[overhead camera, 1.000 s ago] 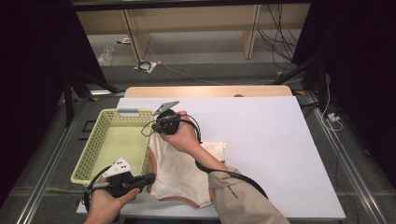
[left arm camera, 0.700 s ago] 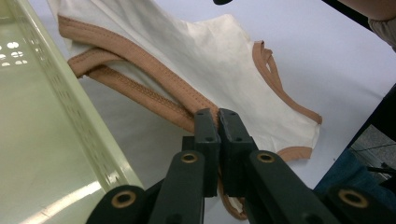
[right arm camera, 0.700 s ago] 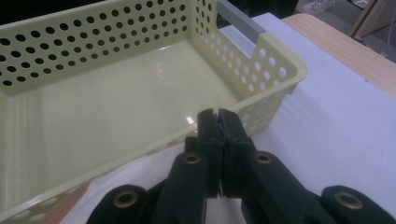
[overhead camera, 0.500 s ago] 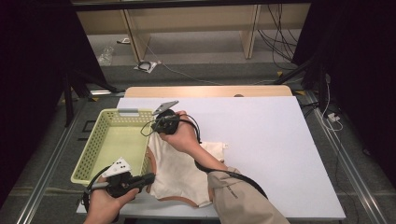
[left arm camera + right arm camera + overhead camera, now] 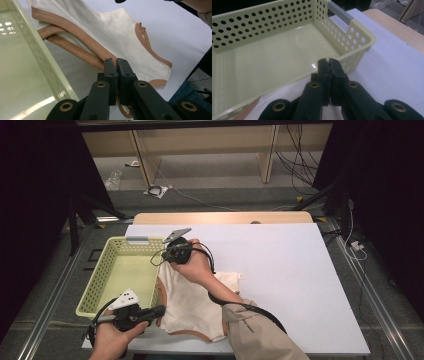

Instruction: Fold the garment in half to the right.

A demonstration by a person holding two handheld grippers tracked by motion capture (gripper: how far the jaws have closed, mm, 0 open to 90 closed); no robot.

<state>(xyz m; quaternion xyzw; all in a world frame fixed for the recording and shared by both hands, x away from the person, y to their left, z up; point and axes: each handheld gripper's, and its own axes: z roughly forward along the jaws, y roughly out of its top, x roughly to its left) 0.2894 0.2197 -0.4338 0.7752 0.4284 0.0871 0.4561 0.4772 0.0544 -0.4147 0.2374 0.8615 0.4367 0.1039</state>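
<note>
basket: pale green perforated plastic basket (image 5: 102,285), left of centre in the high view, on the white table (image 5: 300,285); grey handle (image 5: 136,240) on its far rim; inside looks bare in the right gripper view (image 5: 274,52)

left gripper: (image 5: 159,310) lower left of the high view, held in the person's left hand (image 5: 112,337), at the basket's near right corner; jaws together, clamped on the tan hem of the garment (seen in the left gripper view (image 5: 117,65): the trim runs right into the pinch)

garment: cream cloth top with tan-brown trim (image 5: 192,305), lower centre of the high view, lying mostly flat on the table just right of the basket, its left edge touching the basket wall; in the left gripper view it spreads across the upper middle (image 5: 110,32), basket wall at frame left (image 5: 42,57)

right gripper: (image 5: 166,255) centre of the high view, in the person's right hand (image 5: 192,265), at the garment's far edge beside the basket's right wall; jaws together in the right gripper view (image 5: 328,62), white cloth lies under them at bottom of frame (image 5: 287,96), cannot tell if any is pinched

sleeve: beige sleeve (image 5: 255,335), bottom centre-right of the high view, forearm crossing over the garment

table right half: bare white surface, wooden edge (image 5: 225,217) along the far side
</note>
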